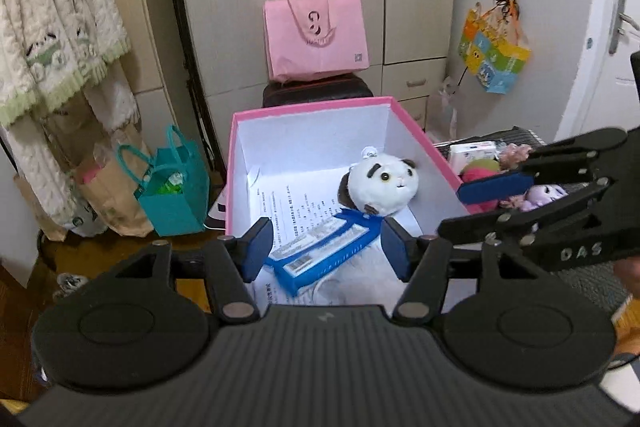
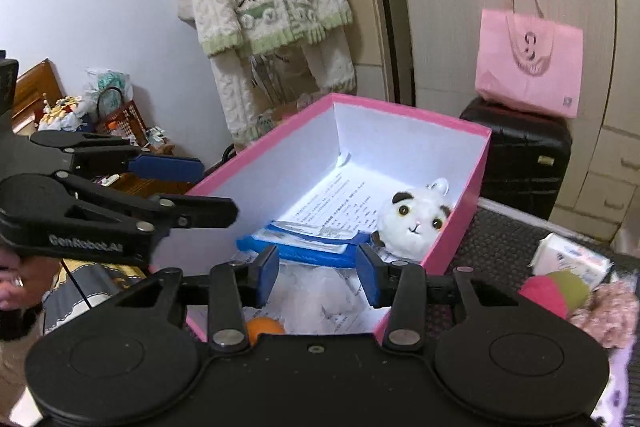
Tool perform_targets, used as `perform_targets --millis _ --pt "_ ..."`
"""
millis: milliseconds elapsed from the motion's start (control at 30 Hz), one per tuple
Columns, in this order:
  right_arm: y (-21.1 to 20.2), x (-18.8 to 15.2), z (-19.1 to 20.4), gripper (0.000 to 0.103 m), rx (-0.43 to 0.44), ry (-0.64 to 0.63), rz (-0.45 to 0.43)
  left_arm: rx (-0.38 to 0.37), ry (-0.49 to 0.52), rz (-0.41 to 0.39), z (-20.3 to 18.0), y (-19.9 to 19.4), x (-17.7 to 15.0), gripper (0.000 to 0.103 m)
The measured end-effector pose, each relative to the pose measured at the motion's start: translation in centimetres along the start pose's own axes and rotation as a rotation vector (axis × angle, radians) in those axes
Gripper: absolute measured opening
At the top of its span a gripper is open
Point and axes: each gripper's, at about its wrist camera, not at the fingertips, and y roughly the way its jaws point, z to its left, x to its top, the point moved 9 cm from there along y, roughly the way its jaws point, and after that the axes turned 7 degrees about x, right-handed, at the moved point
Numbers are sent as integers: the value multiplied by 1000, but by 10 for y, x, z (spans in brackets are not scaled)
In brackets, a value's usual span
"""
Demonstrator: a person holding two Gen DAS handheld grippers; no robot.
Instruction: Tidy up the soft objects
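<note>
Pink-walled cardboard box with white inside (image 1: 420, 147) sits open, centre of both views. Round white plush toy with dark ears and a keyring loop (image 1: 382, 185) lies inside against the wall at 3 o'clock, resting on printed paper sheets (image 1: 292, 203). Flat blue packet with white labels (image 1: 320, 247) lies at the toy's 7 o'clock, just beside it.

Left gripper (image 1: 326, 247) hangs over the near part of the box, blue pads spread, nothing between them but the packet well below. Probably just emptied or waiting.

Right gripper (image 2: 318, 273) likewise spread and empty above the box's near end; an orange ball (image 2: 264, 327) and something white and soft show beneath it, too blurred to name.

Outside the box at 3 o'clock, on the dark mat: pink-and-green plush (image 2: 556, 293), white tissue pack (image 2: 568, 259), small purple doll (image 1: 544, 195). Likely next for sorting.
</note>
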Motion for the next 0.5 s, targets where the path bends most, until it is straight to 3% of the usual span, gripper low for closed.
perform_targets --millis 500 --pt "-98 -29 62 50 45 -129 1 -91 148 44 -49 -84 -25 63"
